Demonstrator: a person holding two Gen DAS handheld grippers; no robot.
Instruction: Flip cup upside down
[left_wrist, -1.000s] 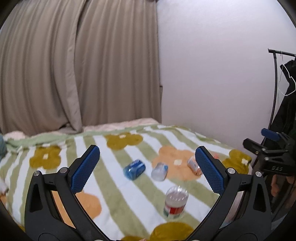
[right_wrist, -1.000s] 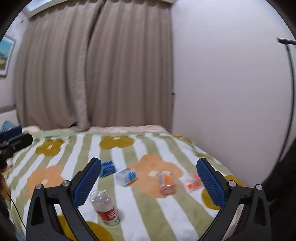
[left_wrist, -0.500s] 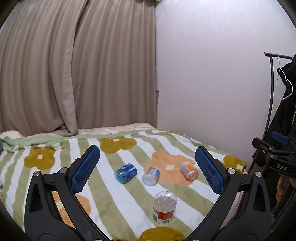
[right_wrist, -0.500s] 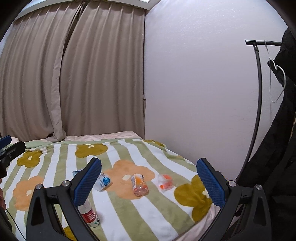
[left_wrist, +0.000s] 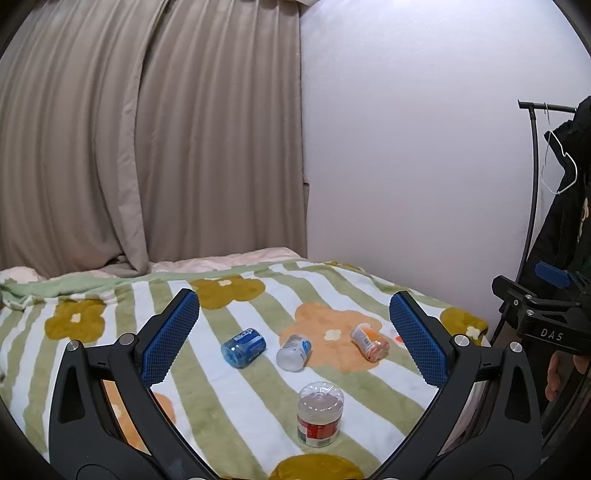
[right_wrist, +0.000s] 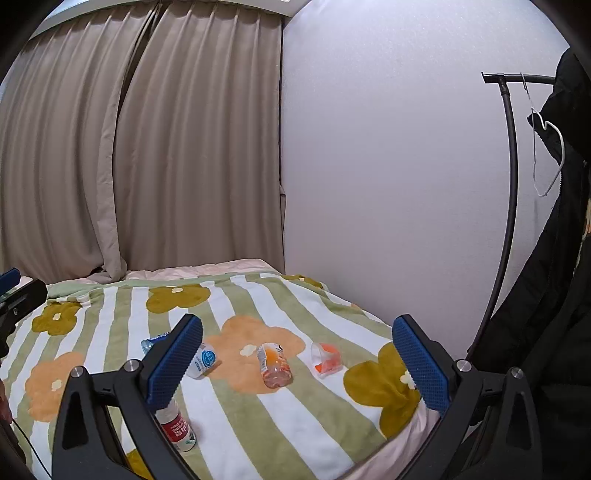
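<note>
Beige curtains (left_wrist: 147, 147) hung behind your bed's striped floral blanket (left_wrist: 229, 387). Your left gripper (left_wrist: 295, 343) and right gripper (right_wrist: 297, 356) hovered with fingers spread, empty. Your small clear orange-printed plastic cup (right_wrist: 325, 359) lay tipped near the blanket's right edge.

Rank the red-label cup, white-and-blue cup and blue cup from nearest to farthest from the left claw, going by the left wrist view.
From the left claw:
1. Red-label cup, standing base-up on the blanket, nearest, slightly right of centre.
2. White-and-blue cup, on its side, centre.
3. Blue cup, on its side, left; barely farther, nearly too close to call.
</note>
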